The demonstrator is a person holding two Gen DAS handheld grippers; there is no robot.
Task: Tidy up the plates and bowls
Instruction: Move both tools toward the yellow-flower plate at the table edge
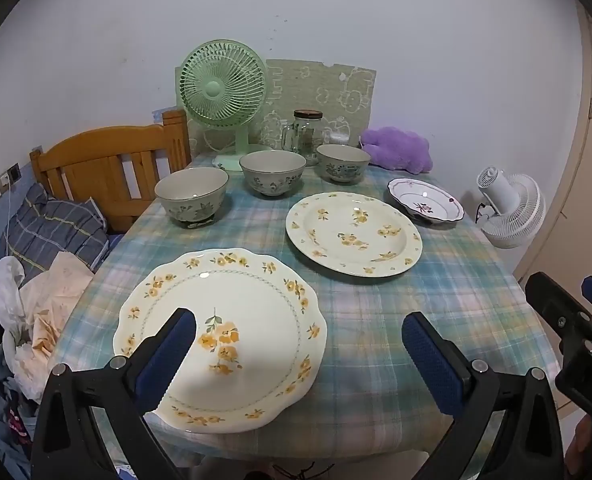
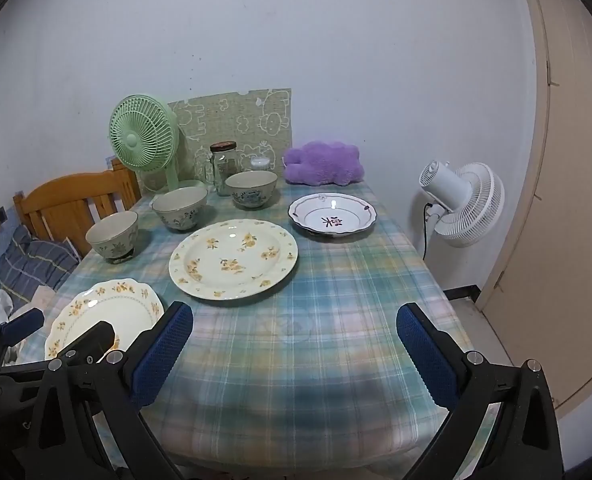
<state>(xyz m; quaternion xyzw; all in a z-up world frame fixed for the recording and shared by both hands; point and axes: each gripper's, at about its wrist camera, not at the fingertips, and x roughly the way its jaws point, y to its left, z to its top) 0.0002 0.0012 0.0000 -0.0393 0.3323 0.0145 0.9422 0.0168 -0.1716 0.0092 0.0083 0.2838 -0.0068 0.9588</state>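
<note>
I have both tools raised over the near edge of the bench (image 2: pixel 316 312), which is covered in a blue-green plaid cloth. My left hand-held gripper (image 1: pixel 298 354) has its jaws spread wide with nothing between them, hanging above the scalloped plate (image 1: pixel 231 320) with yellow flowers at the near left. My right hand-held gripper (image 2: pixel 293 346) is just as wide apart and empty, over bare cloth to the right of that plate.

Beyond the scalloped plate lies the round floral plate (image 2: pixel 233 258), near the middle of the bench. Further right and back sits the small white dish (image 2: pixel 332 214) with a dark rim and a red mark in its centre. All 3 lie flat and apart from each other.

3 patterned bowls stand upright in a diagonal row on the left: the nearest bowl (image 2: pixel 113 236) by the left edge, the middle bowl (image 2: pixel 179 208), and the far bowl (image 2: pixel 251 188) just in front of a glass jar (image 2: pixel 223 166).

A green fan (image 2: pixel 143 140) and a purple plush (image 2: pixel 324 162) stand at the back. A white fan (image 2: pixel 462 204) stands off the bench to the right.
</note>
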